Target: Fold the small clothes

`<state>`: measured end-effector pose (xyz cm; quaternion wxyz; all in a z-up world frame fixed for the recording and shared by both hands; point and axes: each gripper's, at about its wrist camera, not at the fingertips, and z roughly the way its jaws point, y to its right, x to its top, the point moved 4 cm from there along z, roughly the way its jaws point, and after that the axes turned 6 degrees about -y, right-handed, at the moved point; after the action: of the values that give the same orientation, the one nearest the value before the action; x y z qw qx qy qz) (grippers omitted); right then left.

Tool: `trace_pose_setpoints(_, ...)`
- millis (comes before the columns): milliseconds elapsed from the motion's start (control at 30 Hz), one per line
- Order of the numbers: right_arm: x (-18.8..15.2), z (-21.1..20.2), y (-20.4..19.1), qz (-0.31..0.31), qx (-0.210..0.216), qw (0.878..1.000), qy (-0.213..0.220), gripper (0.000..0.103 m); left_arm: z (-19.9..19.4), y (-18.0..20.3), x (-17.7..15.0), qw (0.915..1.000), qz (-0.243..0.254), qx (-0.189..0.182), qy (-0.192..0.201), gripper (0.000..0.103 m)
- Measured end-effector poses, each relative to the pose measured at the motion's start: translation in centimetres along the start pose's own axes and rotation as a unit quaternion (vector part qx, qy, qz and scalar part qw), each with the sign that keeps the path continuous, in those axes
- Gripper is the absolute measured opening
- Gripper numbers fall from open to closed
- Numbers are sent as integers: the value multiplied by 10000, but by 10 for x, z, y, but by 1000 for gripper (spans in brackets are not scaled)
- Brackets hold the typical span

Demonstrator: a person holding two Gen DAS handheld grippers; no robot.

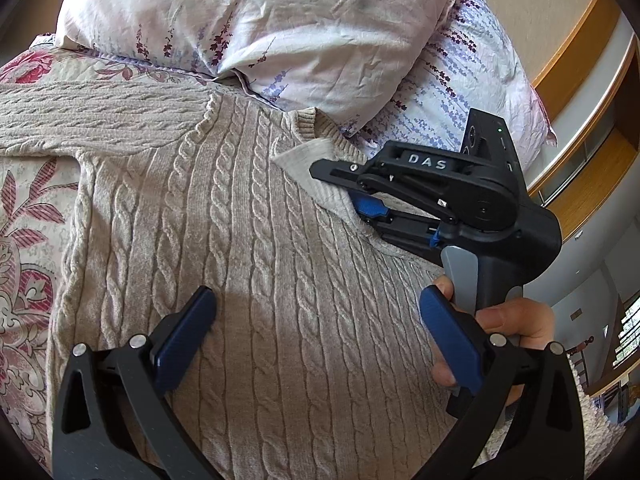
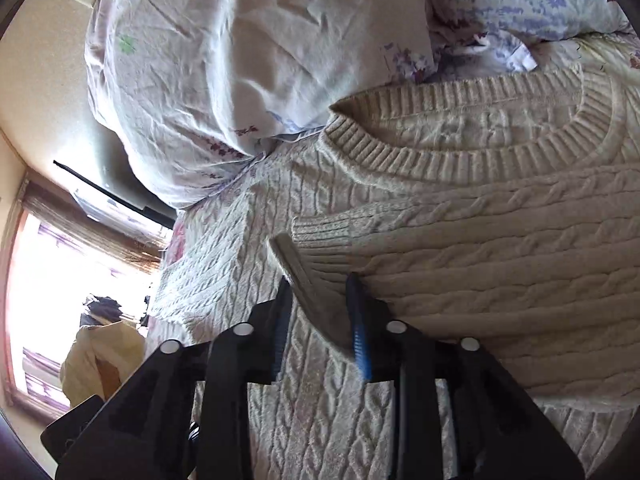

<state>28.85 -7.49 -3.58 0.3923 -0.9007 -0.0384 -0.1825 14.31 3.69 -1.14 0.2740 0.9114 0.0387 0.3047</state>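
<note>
A beige cable-knit sweater [image 1: 248, 264] lies flat on the bed, collar toward the pillows. My left gripper [image 1: 316, 336] is open and empty, hovering over the sweater's middle. My right gripper [image 1: 372, 204] shows in the left wrist view at the sweater's right side, shut on a sleeve cuff [image 1: 316, 168]. In the right wrist view the right gripper [image 2: 320, 320] pinches the ribbed sleeve cuff [image 2: 320, 240], with the sleeve folded over the sweater body [image 2: 500, 280] below the ribbed collar [image 2: 460, 160].
Two lavender-print pillows [image 1: 260, 20] [image 1: 472, 84] lie past the collar. A red floral bedspread [image 1: 28, 220] lies under the sweater at the left. A wooden headboard [image 1: 576, 44] stands at the right. A bright window [image 2: 60, 280] is far left in the right wrist view.
</note>
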Motion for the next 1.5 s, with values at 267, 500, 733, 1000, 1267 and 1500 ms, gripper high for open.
trace_pose_setpoints(267,-7,-26,-14,-73,249,9992,298,70,-2,-2,1,9997,-174,-134,91,101)
trace_pose_setpoints(500,-15,-15,-1,24,126,9999,33,69,-1,0,2,9998,-144,-97,87,101)
trace_pose_setpoints(733,-8,16,-26,-393,-153,9990,-118,81,-5,-3,4,9988,-292,-331,234,101)
trace_pose_setpoints(1000,-15,-2,-19,-328,205,9987,-339,82,-59,-30,4,9975,-318,1,633,101)
trace_pose_setpoints(1267,-33,-106,17,-282,-831,9955,353,102,-121,-143,32,9753,-1433,1171,1204,101)
trace_pose_setpoints(1500,-60,-243,126,322,-2589,9491,1763,102,-113,-196,45,9611,-2414,949,945,101)
